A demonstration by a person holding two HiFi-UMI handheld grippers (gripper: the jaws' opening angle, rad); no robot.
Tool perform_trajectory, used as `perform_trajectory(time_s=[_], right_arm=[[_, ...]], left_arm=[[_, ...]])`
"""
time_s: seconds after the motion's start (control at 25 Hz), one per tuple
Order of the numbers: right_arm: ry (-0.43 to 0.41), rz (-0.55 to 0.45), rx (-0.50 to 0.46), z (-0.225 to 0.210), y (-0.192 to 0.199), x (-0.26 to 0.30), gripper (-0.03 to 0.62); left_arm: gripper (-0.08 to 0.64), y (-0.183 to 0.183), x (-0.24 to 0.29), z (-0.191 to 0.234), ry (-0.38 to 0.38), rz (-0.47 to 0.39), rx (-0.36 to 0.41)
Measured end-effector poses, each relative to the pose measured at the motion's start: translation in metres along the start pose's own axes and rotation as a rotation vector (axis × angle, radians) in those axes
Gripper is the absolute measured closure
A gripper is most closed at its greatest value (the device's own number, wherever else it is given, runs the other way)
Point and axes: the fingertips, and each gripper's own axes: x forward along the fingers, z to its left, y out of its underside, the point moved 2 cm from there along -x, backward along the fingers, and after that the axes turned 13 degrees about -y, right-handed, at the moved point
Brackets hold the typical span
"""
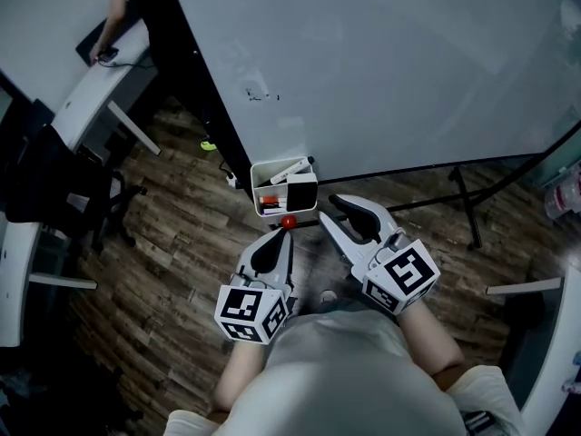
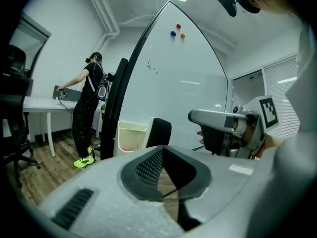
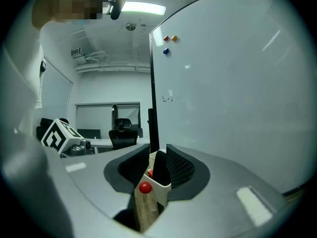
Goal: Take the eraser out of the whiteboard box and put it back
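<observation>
One whiteboard, bearing three magnets: one red, one blue, one orange. One white box at the board's lower edge, containing one eraser and at least two pens. One red ball just below the box. Two grippers, the left gripper and the right gripper, each with one marker cube. One further person, standing at one white surface. One office chair.

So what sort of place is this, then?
Most likely an office or meeting room: a large whiteboard on a stand, a white desk and a black office chair, all on wood-look flooring.
</observation>
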Motion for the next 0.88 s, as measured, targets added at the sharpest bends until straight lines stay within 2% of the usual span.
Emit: perform_trajectory(time_s=[0.52,0.72,0.88], right_arm=[[-0.138,0.045,-0.003,-0.023,0.011,0.027,0.417],[-0.164,0.061,0.001,-0.037,0.018,0.036,0.374],[-0.222,0.082,0.003,-0.043,0.023,0.043,0.344]], left_arm=[[0.555,0.001,0.017,0.016,-0.117,-0.022,-0.038],[0.555,0.001,0.024,0.023,-0.153,-0.021,-0.044],[0.555,0.001,0.029,0.027,-0.176,-0.016,-0.045]])
